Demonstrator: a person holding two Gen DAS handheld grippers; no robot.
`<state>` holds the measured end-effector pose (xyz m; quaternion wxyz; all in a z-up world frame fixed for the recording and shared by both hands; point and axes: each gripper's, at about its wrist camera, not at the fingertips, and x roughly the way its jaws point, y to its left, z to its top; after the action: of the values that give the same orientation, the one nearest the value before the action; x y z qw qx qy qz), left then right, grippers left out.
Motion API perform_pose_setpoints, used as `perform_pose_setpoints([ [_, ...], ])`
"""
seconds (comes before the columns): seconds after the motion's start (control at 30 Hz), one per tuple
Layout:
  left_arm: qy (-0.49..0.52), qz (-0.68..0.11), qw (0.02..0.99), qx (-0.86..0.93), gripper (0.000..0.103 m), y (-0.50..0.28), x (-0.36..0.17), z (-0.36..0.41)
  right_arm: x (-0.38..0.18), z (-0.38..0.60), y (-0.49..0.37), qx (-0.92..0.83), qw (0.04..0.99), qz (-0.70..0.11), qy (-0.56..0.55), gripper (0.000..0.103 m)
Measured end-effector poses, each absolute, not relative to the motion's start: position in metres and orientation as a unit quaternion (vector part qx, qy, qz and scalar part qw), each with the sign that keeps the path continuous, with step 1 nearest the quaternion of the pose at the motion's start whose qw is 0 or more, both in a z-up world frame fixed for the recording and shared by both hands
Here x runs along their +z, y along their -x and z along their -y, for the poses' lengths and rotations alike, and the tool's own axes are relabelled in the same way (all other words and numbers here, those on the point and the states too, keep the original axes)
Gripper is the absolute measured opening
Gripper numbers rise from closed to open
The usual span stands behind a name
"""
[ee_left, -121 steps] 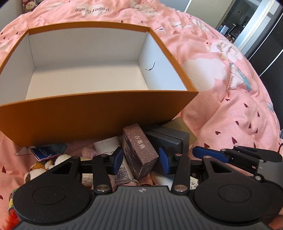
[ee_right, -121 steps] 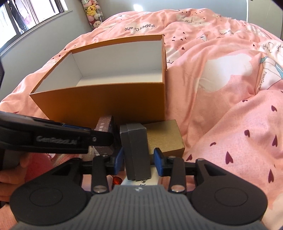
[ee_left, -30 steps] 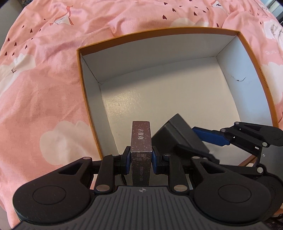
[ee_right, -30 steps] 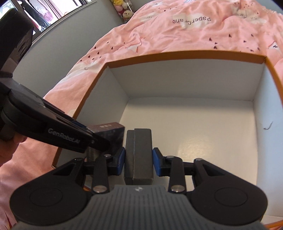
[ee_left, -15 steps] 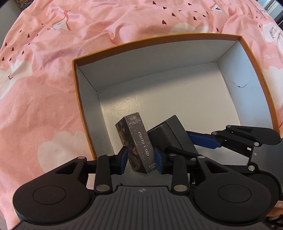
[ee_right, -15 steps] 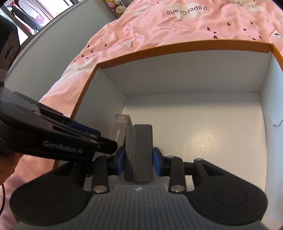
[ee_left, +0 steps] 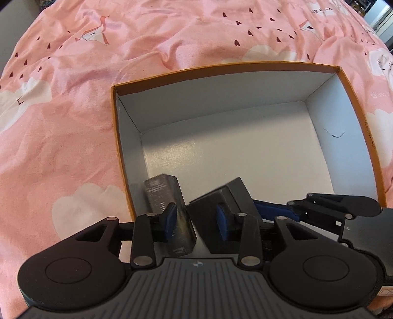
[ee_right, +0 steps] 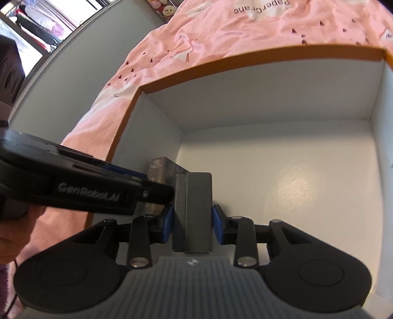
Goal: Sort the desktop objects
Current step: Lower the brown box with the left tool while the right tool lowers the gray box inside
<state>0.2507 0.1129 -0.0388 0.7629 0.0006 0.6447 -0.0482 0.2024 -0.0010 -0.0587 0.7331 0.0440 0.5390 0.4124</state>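
An orange box (ee_left: pixel 233 65) with a white inside lies open on the bed. My left gripper (ee_left: pixel 196 218) hangs over its near left corner, open. The small brown carton (ee_left: pixel 167 196) is blurred and tilted, leaning on the left pad; the right pad stands clear of it. My right gripper (ee_right: pixel 192 220) is shut on a dark grey box (ee_right: pixel 196 196) held just above the orange box's floor (ee_right: pixel 294 171). That grey box (ee_left: pixel 213 203) sits right beside the brown carton (ee_right: pixel 159 169). One of the left gripper's fingers (ee_right: pixel 152 190) crosses in front of the carton.
A pink patterned duvet (ee_left: pixel 73 122) surrounds the orange box. Plush toys (ee_right: pixel 167 9) and a window (ee_right: pixel 36 36) lie beyond the bed's far corner. A hand (ee_right: pixel 14 235) shows at the lower left of the right wrist view.
The left jaws spread and let go of the brown carton, which tipped and dropped toward the orange box's left corner. The right gripper kept its hold on the grey box.
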Motion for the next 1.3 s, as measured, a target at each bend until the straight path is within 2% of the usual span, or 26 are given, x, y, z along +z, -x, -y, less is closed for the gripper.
perform_pose_setpoints([
  [0.33,-0.037,-0.637,0.770,-0.004,0.041,-0.249,-0.042,-0.102,-0.061,0.017,-0.213,0.390,0.741,-0.542,-0.067,0.036],
  [0.6,-0.030,-0.642,0.766,0.005,0.047,-0.254,-0.050,-0.093,-0.069,0.024,-0.218,0.389,0.726,-0.557,-0.108,0.036],
  [0.77,-0.034,-0.644,0.764,0.020,0.047,-0.254,-0.051,-0.093,-0.074,0.025,-0.218,0.404,0.702,-0.570,-0.138,0.036],
  [1.3,-0.062,-0.645,0.760,0.047,0.047,-0.259,-0.054,-0.082,-0.073,0.034,-0.220,0.401,0.702,-0.572,-0.142,0.036],
])
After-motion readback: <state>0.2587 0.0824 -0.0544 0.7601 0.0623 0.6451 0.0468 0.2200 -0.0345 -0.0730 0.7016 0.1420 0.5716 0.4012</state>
